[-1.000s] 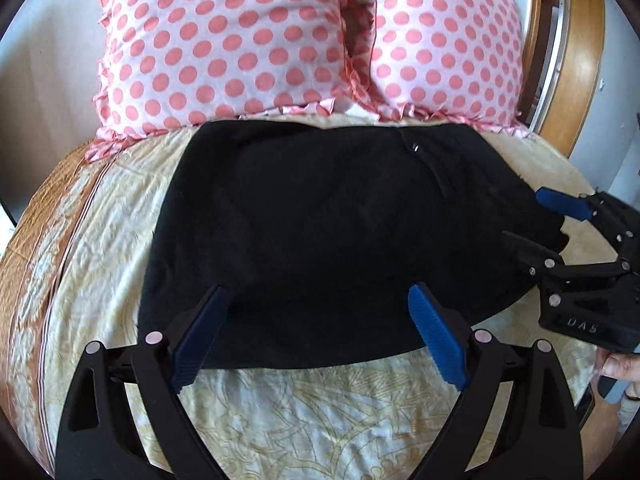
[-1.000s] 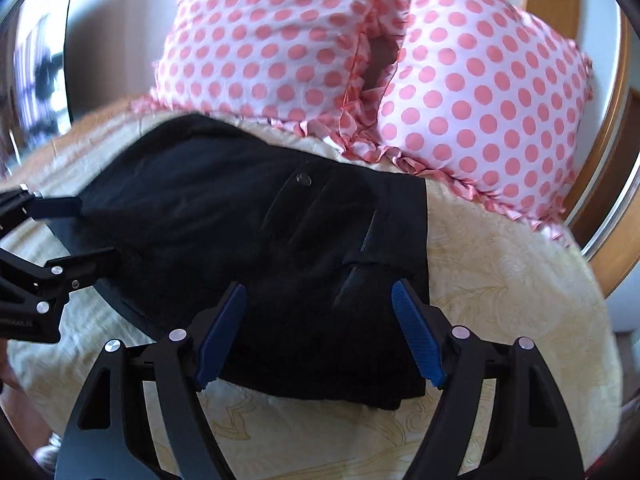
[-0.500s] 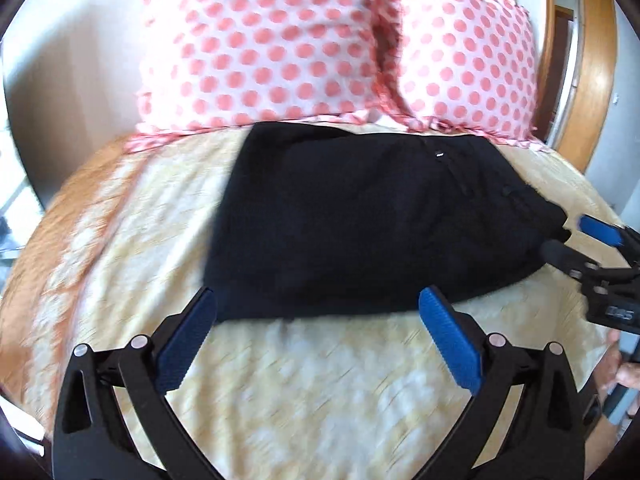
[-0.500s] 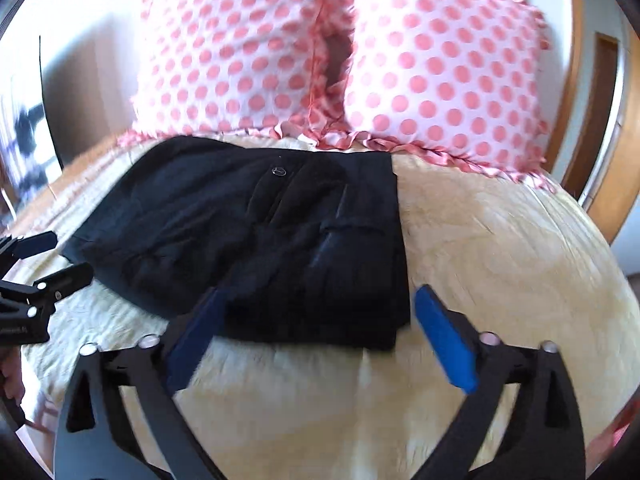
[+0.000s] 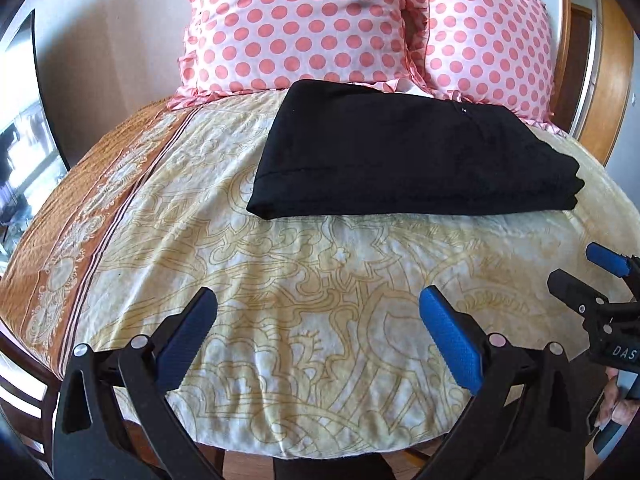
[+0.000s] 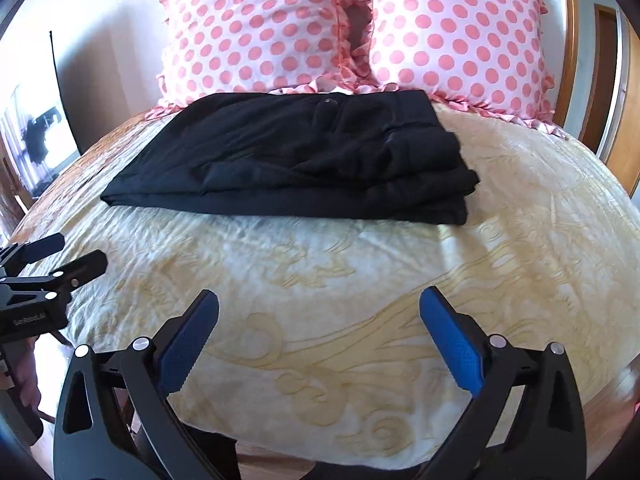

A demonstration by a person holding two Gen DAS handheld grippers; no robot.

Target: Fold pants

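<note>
A bed (image 5: 280, 280) with a cream, gold-patterned cover fills both views, its orange border running down the left side, and it serves as the broad flat surface the folding needs. Two pink polka-dot pillows (image 6: 352, 28) stand propped against the headboard at the far end, out of the working area. Just in front of them, touching their ruffled edge, the black pants (image 5: 408, 160) lie folded into a compact rectangle, layers stacked at the right end where the waistband button shows on top; the stack looks neat and settled, so the fold appears finished. Both tools are over the bare cover near the foot of the bed, well apart from the garment. The left gripper (image 5: 320, 332) has its jaws spread wide with nothing between them, having just opened the last bit, which fits a release after the last crease. The right gripper (image 6: 320, 332) is likewise spread to its widest and empty, its jaws having also just been opening. Each tool shows at the edge of the other's view, side by side.
</note>
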